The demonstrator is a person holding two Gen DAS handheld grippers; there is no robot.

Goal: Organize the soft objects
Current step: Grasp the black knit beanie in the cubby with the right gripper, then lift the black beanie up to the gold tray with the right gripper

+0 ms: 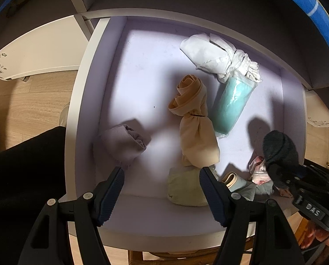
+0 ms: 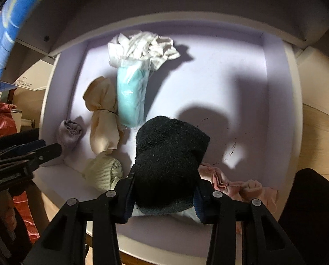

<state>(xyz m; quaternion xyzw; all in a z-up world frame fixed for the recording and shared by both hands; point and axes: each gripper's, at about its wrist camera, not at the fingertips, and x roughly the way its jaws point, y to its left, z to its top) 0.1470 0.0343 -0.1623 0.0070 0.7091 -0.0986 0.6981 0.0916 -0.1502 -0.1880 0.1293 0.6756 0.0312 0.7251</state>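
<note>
An open white drawer (image 1: 142, 223) (image 2: 60, 176) holds rolled soft items. My right gripper (image 2: 163, 183) is shut on a black sock bundle (image 2: 169, 161) and holds it above the drawer's front right part; the bundle also shows in the left wrist view (image 1: 279, 148). My left gripper (image 1: 162, 174) is open and empty over the drawer's front edge. In the drawer lie a beige tied roll (image 1: 195, 128) (image 2: 102, 119), a teal bagged roll (image 1: 232, 103) (image 2: 131, 95), a white crumpled cloth (image 1: 217, 55) (image 2: 142, 48), a grey roll (image 1: 122, 143) (image 2: 69, 134), a pale green roll (image 1: 186, 187) (image 2: 105, 172) and pink cloth (image 1: 259, 170) (image 2: 235, 185).
A cabinet shelf (image 1: 186, 4) overhangs the back of the drawer. A blue padded object (image 1: 307, 2) curves above it. Wooden floor (image 1: 21, 106) lies to the left. A dark trouser leg (image 1: 21, 176) is by the drawer's left side. An orange bag (image 2: 3, 119) is at the far left.
</note>
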